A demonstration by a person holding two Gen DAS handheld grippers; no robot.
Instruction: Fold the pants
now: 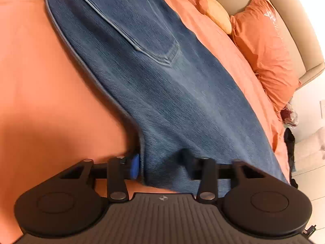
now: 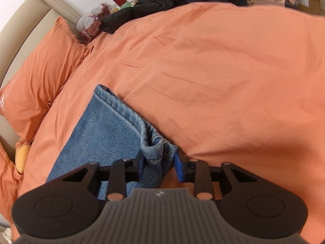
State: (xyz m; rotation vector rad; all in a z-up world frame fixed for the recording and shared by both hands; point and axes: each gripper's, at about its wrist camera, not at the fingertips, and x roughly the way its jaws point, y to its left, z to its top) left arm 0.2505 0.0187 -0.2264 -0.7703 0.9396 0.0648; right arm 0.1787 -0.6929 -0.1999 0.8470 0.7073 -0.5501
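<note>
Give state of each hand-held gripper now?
Left hand-held gripper: shut on blue denim jeans.
Right hand-held gripper: jaws around the bunched jeans hem; grip uncertain.
</note>
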